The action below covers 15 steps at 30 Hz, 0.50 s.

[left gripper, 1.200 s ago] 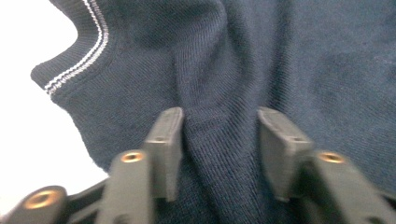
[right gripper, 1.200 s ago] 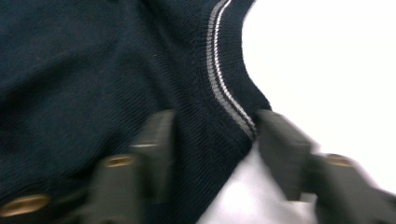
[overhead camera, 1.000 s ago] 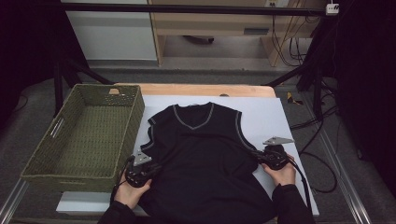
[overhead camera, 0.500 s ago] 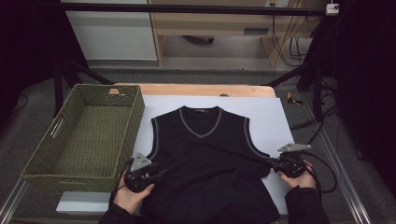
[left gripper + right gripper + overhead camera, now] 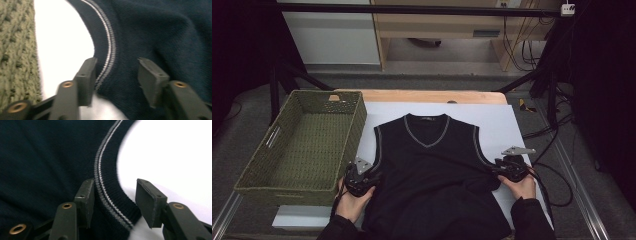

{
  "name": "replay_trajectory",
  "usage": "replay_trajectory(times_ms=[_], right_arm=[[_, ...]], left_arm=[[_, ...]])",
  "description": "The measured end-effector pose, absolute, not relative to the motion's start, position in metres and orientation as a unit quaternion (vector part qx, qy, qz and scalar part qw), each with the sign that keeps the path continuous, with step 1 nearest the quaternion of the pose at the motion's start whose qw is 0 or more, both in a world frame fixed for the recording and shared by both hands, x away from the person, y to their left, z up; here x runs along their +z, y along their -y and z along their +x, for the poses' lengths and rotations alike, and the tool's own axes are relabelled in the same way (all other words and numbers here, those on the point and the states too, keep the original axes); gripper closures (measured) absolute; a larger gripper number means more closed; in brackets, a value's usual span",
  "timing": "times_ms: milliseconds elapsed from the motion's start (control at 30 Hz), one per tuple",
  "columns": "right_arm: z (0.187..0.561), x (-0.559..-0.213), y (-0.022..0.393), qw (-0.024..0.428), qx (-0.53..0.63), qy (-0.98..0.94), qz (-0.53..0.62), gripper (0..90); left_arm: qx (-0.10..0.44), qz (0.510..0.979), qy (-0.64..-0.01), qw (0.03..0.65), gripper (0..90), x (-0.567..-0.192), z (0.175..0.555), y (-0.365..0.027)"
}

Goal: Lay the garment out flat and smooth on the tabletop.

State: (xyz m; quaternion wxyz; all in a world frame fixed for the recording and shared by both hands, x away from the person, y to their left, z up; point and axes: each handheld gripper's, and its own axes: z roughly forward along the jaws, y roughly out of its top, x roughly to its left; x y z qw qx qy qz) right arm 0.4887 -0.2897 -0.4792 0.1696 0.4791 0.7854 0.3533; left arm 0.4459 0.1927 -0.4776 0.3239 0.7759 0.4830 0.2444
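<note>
1. Lying flat and face up on the white sheet (image 5: 507,125) that covers the wooden table (image 5: 427,96), the dark navy knitted sleeveless vest with grey-striped V-neck and armhole trim (image 5: 432,170) has its neck pointing away from the person and its hem running off toward the near edge.
2. At the vest's left armhole sits the left gripper (image 5: 373,177), held in the person's left hand (image 5: 354,202), just beside the green woven rectangular basket (image 5: 302,145).
3. Its jaws have just been opening and now stand partly apart; in the left gripper view (image 5: 116,75) the striped armhole edge lies between them, close against one jaw, while the other pad is clear of the fabric — nothing is pinched.
4. At the opposite armhole sits the right gripper (image 5: 496,172), with the person's right hand (image 5: 522,185) behind it on the sheet.
5. Its jaws have likewise just been opening; in the right gripper view (image 5: 115,195) the ribbed, grey-striped rim lies in the gap, with white sheet showing beside the far pad — a loose, half-wide claw, not a grip.
6. A fold of cloth runs across the vest between the two grippers.
</note>
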Motion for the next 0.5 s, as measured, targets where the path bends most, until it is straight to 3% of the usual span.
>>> replay_trajectory(times_ms=[100,200,300,367,433,500], right_arm=[[0.490,-0.479,0.291,0.156,0.359,-0.785,0.480,57.1],[0.491,-0.478,0.291,0.132,0.367,-0.782,0.486,67.2],[0.492,-0.477,0.292,0.117,0.371,-0.779,0.492,66.8],[0.493,-0.477,0.292,0.139,0.369,-0.777,0.491,58.7],[0.494,-0.477,0.292,0.142,0.369,-0.775,0.493,58.6],[0.496,-0.478,0.292,0.133,0.370,-0.777,0.491,64.9]], left_arm=[[0.279,0.786,-0.464,0.298,64.9,-0.479,0.443,-0.188],[0.274,0.791,-0.463,0.292,82.3,-0.475,0.443,-0.188],[0.281,0.798,-0.455,0.277,85.3,-0.473,0.443,-0.185],[0.284,0.797,-0.456,0.277,86.1,-0.471,0.443,-0.185],[0.295,0.791,-0.456,0.282,86.7,-0.466,0.442,-0.186],[0.310,0.781,-0.459,0.289,87.0,-0.459,0.439,-0.188]])
